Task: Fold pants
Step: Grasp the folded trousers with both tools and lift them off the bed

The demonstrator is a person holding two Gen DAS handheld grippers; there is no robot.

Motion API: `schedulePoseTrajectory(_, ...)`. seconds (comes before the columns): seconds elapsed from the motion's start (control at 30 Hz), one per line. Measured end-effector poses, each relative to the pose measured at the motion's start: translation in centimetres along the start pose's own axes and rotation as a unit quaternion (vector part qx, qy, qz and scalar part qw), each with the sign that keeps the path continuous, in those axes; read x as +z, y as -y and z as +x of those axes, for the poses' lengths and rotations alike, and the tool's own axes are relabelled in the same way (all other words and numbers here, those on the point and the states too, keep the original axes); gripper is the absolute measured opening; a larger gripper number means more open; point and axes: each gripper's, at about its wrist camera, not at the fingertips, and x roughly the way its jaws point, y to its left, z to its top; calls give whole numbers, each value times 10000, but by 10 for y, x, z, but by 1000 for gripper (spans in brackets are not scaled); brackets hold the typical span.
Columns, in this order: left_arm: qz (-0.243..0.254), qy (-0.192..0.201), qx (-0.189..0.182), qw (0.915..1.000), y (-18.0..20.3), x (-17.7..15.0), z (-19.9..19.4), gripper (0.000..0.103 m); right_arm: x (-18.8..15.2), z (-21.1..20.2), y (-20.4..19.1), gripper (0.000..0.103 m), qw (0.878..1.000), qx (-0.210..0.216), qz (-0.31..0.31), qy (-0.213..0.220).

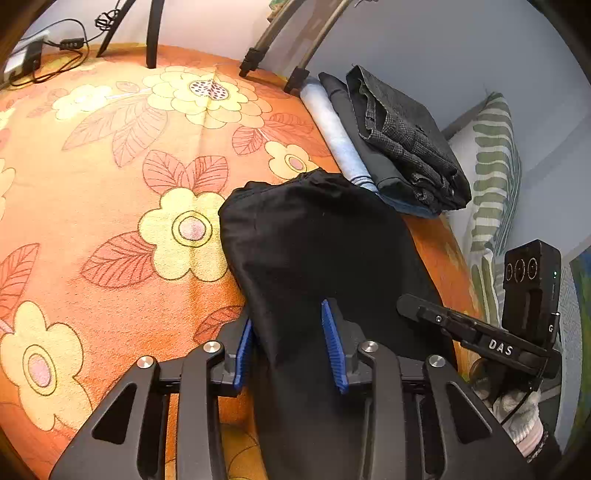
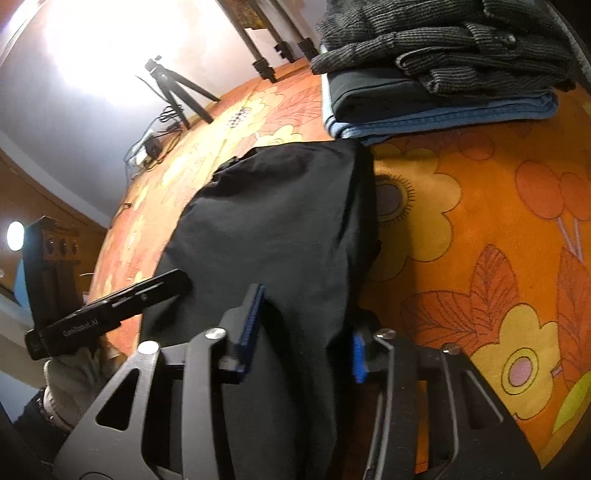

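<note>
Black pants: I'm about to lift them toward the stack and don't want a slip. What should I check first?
1. Left gripper has black pants between its pads: ok.
2. Right gripper has cloth between its pads: ok.
3. Both grips firm enough to lift: cannot tell.
4. Pants lie folded and compact on the floral cloth: ok.
5. Folded stack is tidy, with its top free: ok.
6. Tripod legs stand clear of the pants: ok.

one black pants (image 1: 314, 240), perhaps four folded garments (image 1: 399, 147) (stacked), two tripods (image 1: 155, 33).
</note>
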Motion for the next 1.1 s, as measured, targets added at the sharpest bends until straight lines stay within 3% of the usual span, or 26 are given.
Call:
schedulePoseTrajectory(0.03,38,20,19,10000,1,0,-1,29,0,0,2,27,10000,51,64,-13)
schedulePoseTrajectory(0.17,106,67,19,9999,5,0,-4,28,-2,-2,2,20,10000,65,24,36)
schedulePoseTrajectory(0.53,172,35,118,9998,6,-3,2,29,-2,0,1,19,10000,-32,-6,35)
schedulePoseTrajectory(0.67,242,104,131,9996,10,-4,3,41,-2,1,6,35,9998,142,149,-16)
schedulePoseTrajectory(0.7,306,152,119,9993,13,-5,5,43,-2,2,3,36,9999,130,73,-10)
schedulePoseTrajectory(0.73,395,205,112,9989,16,-6,6,51,-2,2,0,38,10000,83,-29,14)
schedulePoseTrajectory(0.8,565,263,262,9977,24,-8,8,53,-5,4,-7,38,9997,-80,-208,94)
schedulePoseTrajectory(0.83,610,257,333,9973,27,-7,9,53,-6,5,-10,33,9996,-123,-238,112)
schedulePoseTrajectory(0.97,200,268,166,9993,14,-3,3,33,-6,1,-7,15,9998,-92,-54,181)
schedulePoseTrajectory(1.1,121,356,-9,9993,12,-5,-8,30,-12,-10,-20,13,9990,-238,-186,336)
